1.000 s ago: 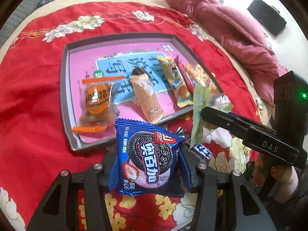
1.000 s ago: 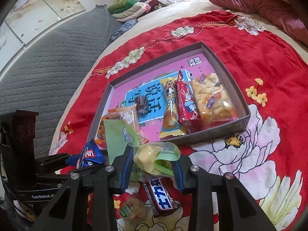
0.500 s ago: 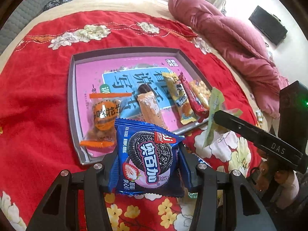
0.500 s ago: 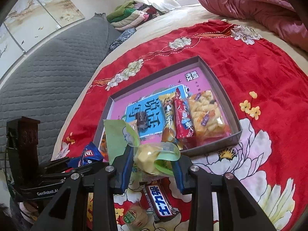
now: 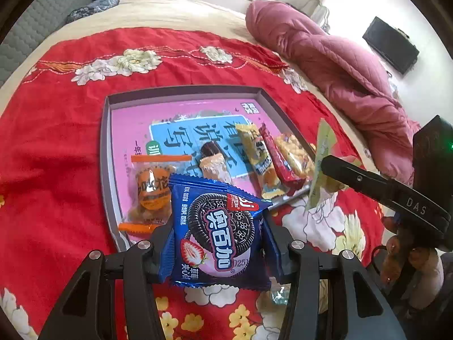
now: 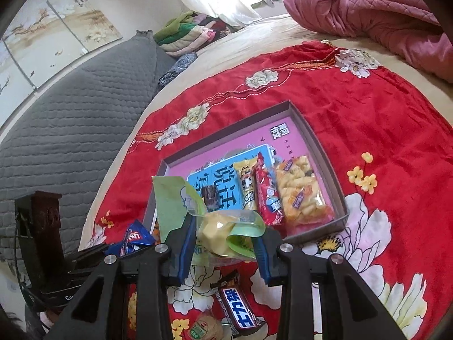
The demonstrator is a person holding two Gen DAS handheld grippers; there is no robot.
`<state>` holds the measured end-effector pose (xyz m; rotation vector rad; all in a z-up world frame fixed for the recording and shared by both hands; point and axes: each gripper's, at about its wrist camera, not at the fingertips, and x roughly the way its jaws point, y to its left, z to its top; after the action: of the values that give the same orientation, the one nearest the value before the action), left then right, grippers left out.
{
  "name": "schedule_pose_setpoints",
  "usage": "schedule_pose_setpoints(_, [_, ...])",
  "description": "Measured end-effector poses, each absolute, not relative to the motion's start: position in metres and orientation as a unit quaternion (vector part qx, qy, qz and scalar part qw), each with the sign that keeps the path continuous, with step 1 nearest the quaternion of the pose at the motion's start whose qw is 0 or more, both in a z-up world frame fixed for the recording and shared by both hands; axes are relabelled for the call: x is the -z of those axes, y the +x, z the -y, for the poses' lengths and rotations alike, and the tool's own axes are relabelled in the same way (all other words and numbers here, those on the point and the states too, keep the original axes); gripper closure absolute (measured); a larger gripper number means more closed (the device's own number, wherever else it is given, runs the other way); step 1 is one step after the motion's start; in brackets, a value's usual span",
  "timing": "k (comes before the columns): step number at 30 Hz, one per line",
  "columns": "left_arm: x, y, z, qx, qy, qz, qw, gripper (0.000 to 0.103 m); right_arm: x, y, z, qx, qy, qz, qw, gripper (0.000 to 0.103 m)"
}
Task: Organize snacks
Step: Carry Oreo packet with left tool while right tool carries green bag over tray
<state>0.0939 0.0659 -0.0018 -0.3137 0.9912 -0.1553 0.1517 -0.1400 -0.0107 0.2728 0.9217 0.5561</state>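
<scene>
The characters 奥百加 are printed in white across the blue cookie packet (image 5: 218, 229), with the digits 0251 near its lower edge at about five o'clock. "DAS" is marked on the black arm of the right claw (image 5: 334, 170) as seen from the left wrist. On the dark bar wrapper (image 6: 240, 308) lying on the bed, 士力架 is read in white.

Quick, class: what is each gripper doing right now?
Left gripper: shut on the blue cookie packet.
Right gripper: shut on the green-wrapped snack.
</scene>
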Motion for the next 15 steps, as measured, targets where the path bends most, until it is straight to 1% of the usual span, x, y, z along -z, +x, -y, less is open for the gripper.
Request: schedule_pose_setpoints(15, [0.003,0.103,-0.072,0.069,-0.163,-0.464,0.868,0.049,0.0,0.167,0.147,-0.255,0.142,-0.418,0.86,0.066])
